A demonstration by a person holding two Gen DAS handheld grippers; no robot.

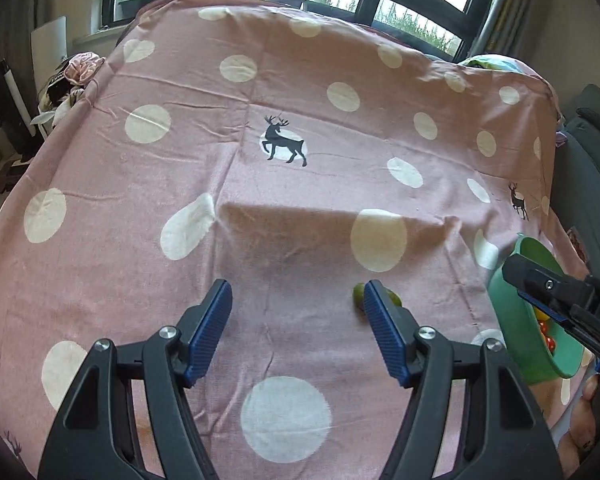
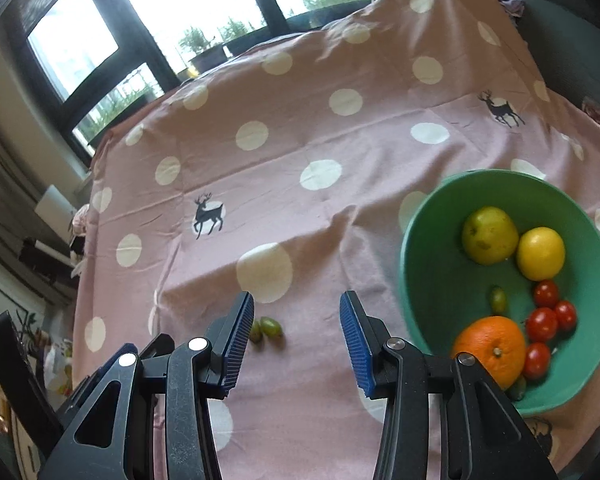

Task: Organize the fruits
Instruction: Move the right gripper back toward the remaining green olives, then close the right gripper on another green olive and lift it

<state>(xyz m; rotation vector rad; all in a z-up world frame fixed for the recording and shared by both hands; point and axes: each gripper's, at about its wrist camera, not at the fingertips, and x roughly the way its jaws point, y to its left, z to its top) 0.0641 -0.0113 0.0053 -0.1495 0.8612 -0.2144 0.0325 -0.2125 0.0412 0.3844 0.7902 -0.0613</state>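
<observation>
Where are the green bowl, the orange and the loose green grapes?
green bowl (image 2: 428,280), right wrist view, inner left wall.
orange (image 2: 486,344), right wrist view, peel centre.
green grapes (image 2: 270,325), right wrist view, right grape on the cloth.

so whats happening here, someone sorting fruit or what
A person holding a gripper in each hand is gathering fruit into a green bowl on a pink spotted cloth. The bowl already holds an orange, a lemon, a pear and cherry tomatoes. Two small green fruits lie loose on the cloth. The left gripper and the right gripper are both open and empty.
</observation>
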